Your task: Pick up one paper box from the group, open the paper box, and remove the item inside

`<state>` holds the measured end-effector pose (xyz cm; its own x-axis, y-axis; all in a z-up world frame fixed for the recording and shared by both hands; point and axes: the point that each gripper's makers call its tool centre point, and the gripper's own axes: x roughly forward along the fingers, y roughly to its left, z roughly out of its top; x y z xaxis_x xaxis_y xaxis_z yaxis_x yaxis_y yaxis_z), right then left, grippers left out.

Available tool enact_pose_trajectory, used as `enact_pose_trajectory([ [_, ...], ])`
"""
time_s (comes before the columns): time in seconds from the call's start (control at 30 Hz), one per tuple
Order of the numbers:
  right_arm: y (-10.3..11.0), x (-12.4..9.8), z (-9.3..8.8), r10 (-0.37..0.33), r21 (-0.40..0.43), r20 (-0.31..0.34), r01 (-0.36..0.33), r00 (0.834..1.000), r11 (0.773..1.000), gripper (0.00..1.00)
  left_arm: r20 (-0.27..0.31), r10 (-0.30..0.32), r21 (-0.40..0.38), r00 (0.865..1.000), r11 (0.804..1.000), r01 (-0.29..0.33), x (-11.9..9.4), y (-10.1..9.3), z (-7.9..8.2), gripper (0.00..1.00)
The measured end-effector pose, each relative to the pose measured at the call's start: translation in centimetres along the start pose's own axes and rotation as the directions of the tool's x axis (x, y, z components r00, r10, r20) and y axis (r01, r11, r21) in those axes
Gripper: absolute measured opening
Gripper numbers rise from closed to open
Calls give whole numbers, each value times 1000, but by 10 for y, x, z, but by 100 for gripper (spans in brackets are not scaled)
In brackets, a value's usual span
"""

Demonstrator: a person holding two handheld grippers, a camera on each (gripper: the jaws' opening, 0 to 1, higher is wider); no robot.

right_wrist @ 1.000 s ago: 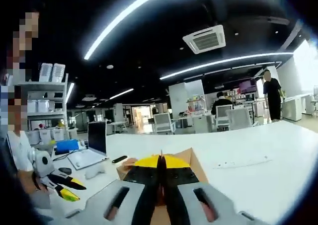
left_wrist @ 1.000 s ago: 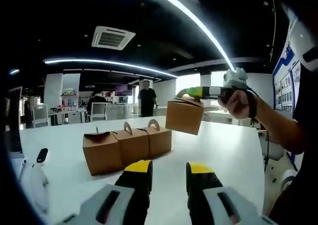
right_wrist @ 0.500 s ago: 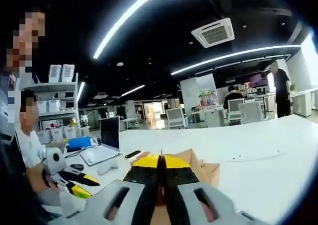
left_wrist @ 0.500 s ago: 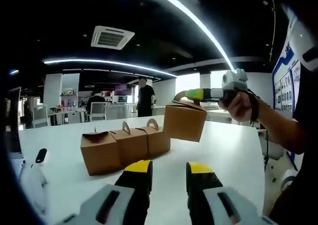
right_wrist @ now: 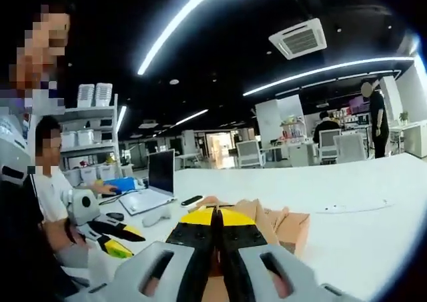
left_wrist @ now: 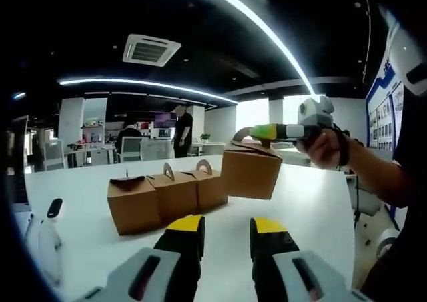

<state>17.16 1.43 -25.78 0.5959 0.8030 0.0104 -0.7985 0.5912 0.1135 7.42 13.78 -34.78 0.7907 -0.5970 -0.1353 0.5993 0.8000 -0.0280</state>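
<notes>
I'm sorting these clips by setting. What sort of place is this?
Probably an open-plan office or lab: a long white table, a laptop, office chairs at desks further back, shelves of bins, and a ceiling air-conditioning vent under strip lights.

Dark ceiling overhead, lit by long curved white LED strip lights (left_wrist: 267,32), slightly blown out in both my views. Bright daylight from window (left_wrist: 257,110) at far side, washing out that patch. Glossy white tabletop (left_wrist: 313,209) reflects light evenly; soft faint shadows under brown cardboard boxes (left_wrist: 170,195). Fisheye bends straight lines hard near edges. My own yellow-tipped jaws close to lens, slightly soft. Distant room reasonably sharp, no motion blur.
</notes>
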Motion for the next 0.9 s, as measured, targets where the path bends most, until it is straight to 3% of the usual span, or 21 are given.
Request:
enact_pose_trajectory([
  [0.57,13,12,-29,104,3,-70,-104,992,995,3,10,13,0,1000,1000,-13,-5,4,2,29],
  [0.9,31,7,-41,217,-35,-114,-222,969,974,3,-13,3,-8,1000,1000,-3,-6,5,-7,29],
])
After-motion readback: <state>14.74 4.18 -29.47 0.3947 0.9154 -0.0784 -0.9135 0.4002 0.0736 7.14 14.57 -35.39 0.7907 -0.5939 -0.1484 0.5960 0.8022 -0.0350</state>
